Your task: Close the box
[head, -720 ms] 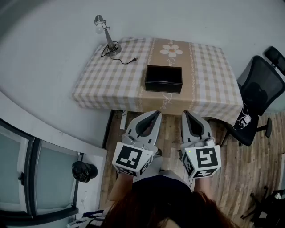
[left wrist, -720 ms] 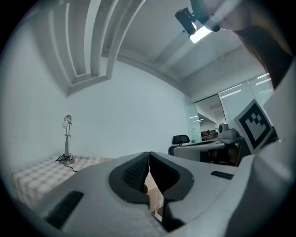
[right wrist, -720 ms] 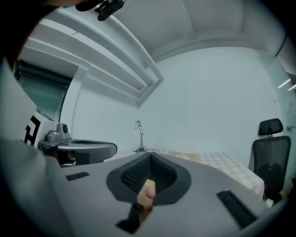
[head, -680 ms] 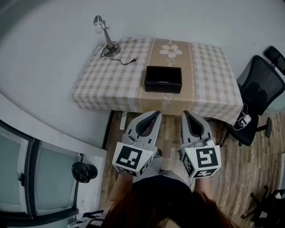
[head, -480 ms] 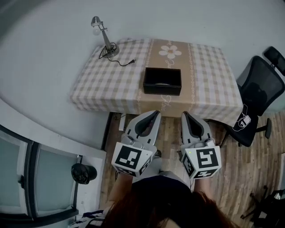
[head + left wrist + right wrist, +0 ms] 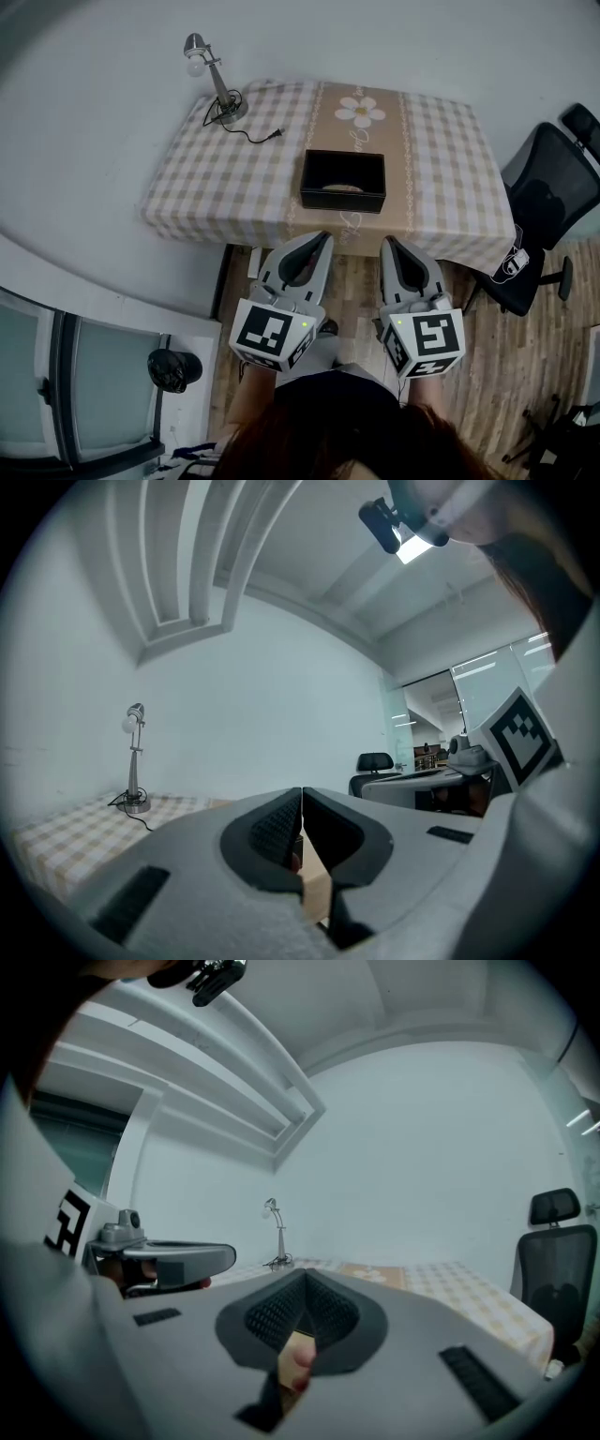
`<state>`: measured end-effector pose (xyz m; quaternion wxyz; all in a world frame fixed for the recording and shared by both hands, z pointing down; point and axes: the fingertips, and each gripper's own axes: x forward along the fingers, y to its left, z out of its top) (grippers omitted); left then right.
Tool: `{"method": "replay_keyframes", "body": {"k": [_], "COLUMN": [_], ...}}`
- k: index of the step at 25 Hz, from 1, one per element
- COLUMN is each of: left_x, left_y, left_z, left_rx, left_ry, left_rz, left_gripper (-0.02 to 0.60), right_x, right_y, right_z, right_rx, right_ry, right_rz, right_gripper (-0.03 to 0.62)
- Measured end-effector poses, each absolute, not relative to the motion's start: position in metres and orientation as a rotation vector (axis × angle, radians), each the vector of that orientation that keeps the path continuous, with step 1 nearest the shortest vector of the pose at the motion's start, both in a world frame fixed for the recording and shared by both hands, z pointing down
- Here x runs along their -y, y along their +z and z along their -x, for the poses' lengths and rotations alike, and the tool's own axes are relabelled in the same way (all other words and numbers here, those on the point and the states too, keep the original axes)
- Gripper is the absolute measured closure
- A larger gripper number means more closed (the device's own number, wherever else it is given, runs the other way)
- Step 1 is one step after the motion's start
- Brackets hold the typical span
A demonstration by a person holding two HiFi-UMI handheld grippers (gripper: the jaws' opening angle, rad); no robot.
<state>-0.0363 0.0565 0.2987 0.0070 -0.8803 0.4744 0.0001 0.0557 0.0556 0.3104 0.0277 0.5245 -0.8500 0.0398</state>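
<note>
Bench point(image 6: 234, 187), covered by a checked cloth: one.
Box point(image 6: 342, 199), black, open-topped: one.
Desk lamp point(image 6: 211, 80): one, with one trailing cord point(image 6: 255, 138).
Flower motif point(image 6: 360, 112) on the cloth: one.
Office chair point(image 6: 548, 211), black: one.
Hand-held grippers: two, the left hand-held gripper point(image 6: 322, 238) and the right hand-held gripper point(image 6: 388, 243).
Marker cubes: two, a left cube point(image 6: 272, 333) and a right cube point(image 6: 427, 339).

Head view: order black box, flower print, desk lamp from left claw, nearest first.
1. Open black rectangular box, near side, just ahead of left claw.
2. White flower print, far middle.
3. Silver desk lamp, far left corner.
</note>
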Motion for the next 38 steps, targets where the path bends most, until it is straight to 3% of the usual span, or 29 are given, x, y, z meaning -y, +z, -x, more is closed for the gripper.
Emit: {"method": "replay_keyframes", "body": {"k": [38], "left_x": [0.079], "left_y": [0.311], "left_z": [0.062], "left_rx": [-1.326], "left_ry": [0.012], "left_rz": [2.864], "left_gripper": [0.554], "right_x": [0.058], "right_y": [0.315], "right_z": [-0.034], "right_rx": [2.545], "right_ry": [0.165], "right_rz": [-1.748], "right_gripper": [0.577]}}
